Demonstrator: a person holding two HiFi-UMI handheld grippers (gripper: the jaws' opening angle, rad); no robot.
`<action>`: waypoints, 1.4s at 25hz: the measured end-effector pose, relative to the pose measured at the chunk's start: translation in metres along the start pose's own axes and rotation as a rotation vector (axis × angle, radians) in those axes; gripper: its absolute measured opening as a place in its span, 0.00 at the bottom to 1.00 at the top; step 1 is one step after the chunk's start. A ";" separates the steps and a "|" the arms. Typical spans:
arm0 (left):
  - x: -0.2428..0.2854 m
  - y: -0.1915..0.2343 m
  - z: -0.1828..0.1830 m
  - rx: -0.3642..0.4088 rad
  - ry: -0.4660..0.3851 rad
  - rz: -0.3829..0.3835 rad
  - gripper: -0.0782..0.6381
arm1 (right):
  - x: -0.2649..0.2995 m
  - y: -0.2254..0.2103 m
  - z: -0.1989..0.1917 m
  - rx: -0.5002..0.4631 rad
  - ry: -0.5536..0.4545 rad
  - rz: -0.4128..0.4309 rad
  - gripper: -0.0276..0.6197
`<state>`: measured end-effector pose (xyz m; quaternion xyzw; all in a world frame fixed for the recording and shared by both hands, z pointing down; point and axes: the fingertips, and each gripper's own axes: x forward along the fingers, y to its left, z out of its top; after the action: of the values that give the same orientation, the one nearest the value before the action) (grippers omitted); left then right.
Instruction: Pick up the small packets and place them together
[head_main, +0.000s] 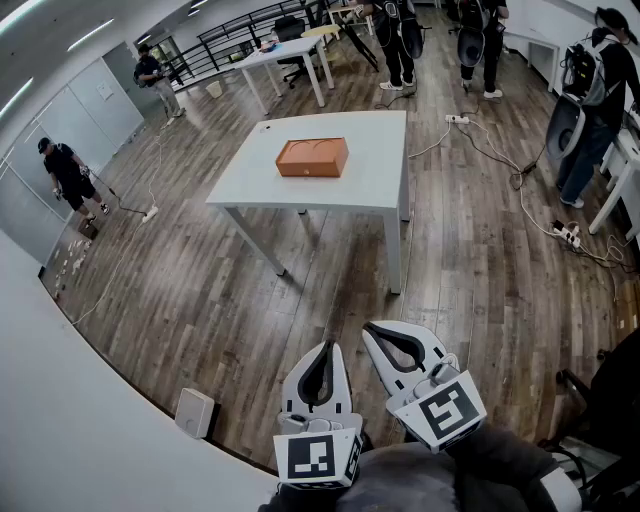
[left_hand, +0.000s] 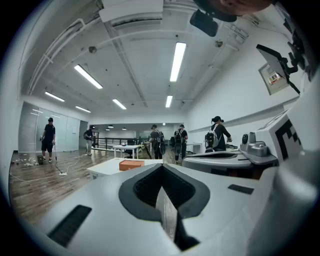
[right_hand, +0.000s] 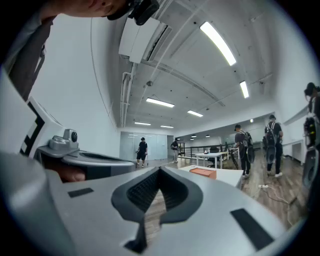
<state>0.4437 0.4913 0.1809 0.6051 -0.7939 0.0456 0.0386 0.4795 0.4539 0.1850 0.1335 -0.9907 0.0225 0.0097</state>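
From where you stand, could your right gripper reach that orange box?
Probably not. The orange box sits on the table well ahead across the wood floor, while the right gripper is held close in, fingers shut and empty. Nothing blocks the way; I'd need to walk closer.

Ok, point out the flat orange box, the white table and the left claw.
Flat orange box (head_main: 312, 157): head view, top face.
White rectangular table (head_main: 372, 178): head view, bare top.
Left claw (head_main: 325, 346): head view, between its fingertips.
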 end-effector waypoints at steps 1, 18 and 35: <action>0.004 -0.003 -0.001 -0.001 0.002 0.000 0.10 | 0.000 -0.005 -0.001 -0.006 -0.002 0.002 0.05; 0.029 -0.023 -0.021 -0.024 0.049 0.090 0.10 | 0.000 -0.033 -0.020 0.067 0.019 0.149 0.05; 0.098 0.117 -0.047 -0.102 0.083 0.135 0.10 | 0.142 -0.025 -0.042 0.079 0.065 0.184 0.05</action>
<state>0.3055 0.4338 0.2364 0.5451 -0.8318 0.0328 0.0991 0.3499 0.3946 0.2317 0.0417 -0.9963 0.0668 0.0343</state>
